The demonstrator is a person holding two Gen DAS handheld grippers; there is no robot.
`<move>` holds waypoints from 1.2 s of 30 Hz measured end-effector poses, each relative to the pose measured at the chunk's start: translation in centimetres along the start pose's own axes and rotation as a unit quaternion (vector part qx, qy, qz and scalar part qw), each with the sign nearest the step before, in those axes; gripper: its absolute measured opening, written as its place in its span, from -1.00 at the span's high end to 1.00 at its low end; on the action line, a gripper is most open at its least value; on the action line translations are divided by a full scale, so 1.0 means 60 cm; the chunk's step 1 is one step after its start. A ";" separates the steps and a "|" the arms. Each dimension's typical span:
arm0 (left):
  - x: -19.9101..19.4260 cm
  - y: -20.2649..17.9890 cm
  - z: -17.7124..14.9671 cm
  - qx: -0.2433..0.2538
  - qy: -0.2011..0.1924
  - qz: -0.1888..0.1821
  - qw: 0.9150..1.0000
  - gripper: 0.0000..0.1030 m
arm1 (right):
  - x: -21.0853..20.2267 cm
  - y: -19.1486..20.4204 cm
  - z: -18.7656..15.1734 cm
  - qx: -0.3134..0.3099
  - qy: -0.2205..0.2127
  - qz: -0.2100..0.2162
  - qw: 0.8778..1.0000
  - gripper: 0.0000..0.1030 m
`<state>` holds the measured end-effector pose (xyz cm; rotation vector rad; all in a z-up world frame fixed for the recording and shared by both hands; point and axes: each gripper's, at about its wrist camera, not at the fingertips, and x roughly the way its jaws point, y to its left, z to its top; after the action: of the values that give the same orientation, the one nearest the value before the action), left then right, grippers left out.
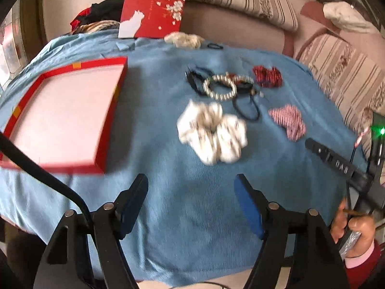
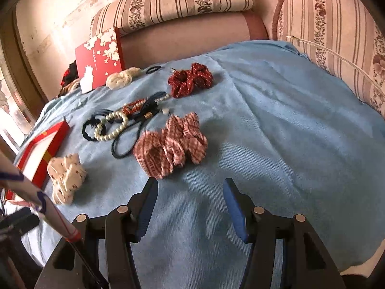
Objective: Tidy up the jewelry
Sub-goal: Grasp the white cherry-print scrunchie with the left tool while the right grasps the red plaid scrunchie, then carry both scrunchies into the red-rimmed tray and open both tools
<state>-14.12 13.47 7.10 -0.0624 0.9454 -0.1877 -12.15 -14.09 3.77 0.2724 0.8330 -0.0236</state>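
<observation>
We are looking at the jewelry lying loose on the blue cloth [image 1: 182,204]: a pearl bracelet [image 1: 220,87] tangled with black hair ties [image 1: 245,107] and a reddish beaded piece [image 2: 133,106]. Just in front of the pearl bracelet the white floral scrunchie [image 1: 213,133] is lying, and to its right the pink checked scrunchie [image 1: 287,120]; beyond it the dark red scrunchie [image 1: 267,75] is sitting.

Well left of the pearl bracelet the open red box [image 1: 62,113] is showing only its pale bare floor. Far behind, its red lid with white blossoms [image 1: 152,12] is leaning against the sofa [image 2: 182,31], with a cream scrunchie [image 1: 184,39] and a small black tie [image 1: 214,46] beside it.

Our left gripper [image 1: 191,202] is hovering released, short of the white floral scrunchie. Our right gripper [image 2: 190,207] is likewise spread and holding nothing, just short of the pink checked scrunchie [image 2: 170,144].

Only the left view is showing our right hand [image 1: 353,231] on its handle.
</observation>
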 end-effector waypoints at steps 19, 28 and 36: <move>0.148 0.005 0.080 -0.016 0.079 -0.081 0.993 0.82 | 0.091 -0.004 0.051 0.042 0.054 0.031 0.997 0.30; 0.040 0.036 0.073 -0.027 0.026 -0.093 0.995 0.83 | 0.010 0.047 0.046 -0.001 0.048 0.075 0.996 0.76; -0.059 0.121 0.077 -0.034 -0.048 -0.027 0.998 0.83 | -0.074 0.167 0.054 -0.088 0.021 0.128 0.988 0.76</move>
<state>-11.44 21.10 11.62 -0.1588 0.8541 -0.2017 -11.49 -5.60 11.38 0.2129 0.8307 0.2957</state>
